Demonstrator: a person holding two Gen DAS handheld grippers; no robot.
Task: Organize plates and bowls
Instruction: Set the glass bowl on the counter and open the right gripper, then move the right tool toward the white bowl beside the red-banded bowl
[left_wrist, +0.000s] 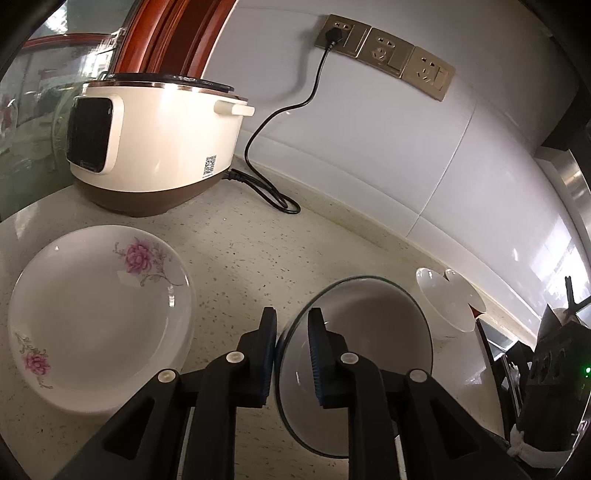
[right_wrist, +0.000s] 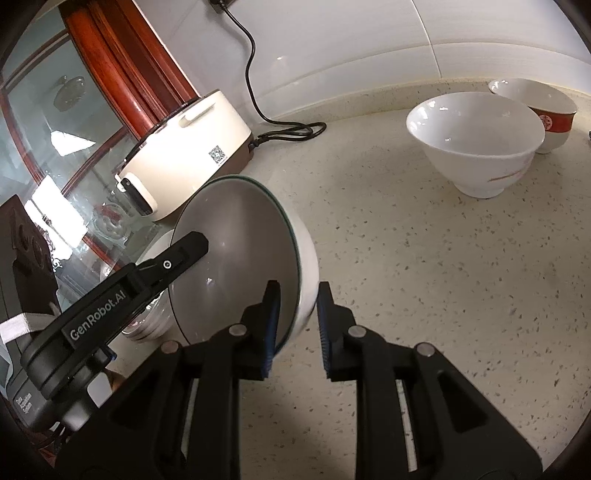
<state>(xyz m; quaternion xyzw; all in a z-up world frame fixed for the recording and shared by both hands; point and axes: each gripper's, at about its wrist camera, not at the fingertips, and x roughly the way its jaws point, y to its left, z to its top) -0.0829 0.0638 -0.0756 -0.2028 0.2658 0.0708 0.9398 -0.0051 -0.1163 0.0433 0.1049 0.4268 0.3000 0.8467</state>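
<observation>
A green-rimmed white bowl (left_wrist: 373, 354) is tilted and held off the counter. My left gripper (left_wrist: 291, 354) is shut on its left rim. My right gripper (right_wrist: 297, 328) straddles the bowl's (right_wrist: 236, 254) opposite rim, one finger inside and one outside, with a gap showing; I cannot tell if it presses the wall. A white plate with pink flowers (left_wrist: 99, 314) lies on the counter at the left. A plain white bowl (right_wrist: 476, 140) and a red-banded bowl (right_wrist: 543, 114) stand by the wall at the right.
A cream rice cooker (left_wrist: 155, 147) stands at the back left, its black cord (left_wrist: 273, 122) running to a wall socket (left_wrist: 340, 35). A glass cabinet door with a red frame (right_wrist: 110, 74) is at the left. The speckled counter (right_wrist: 443, 277) spreads right.
</observation>
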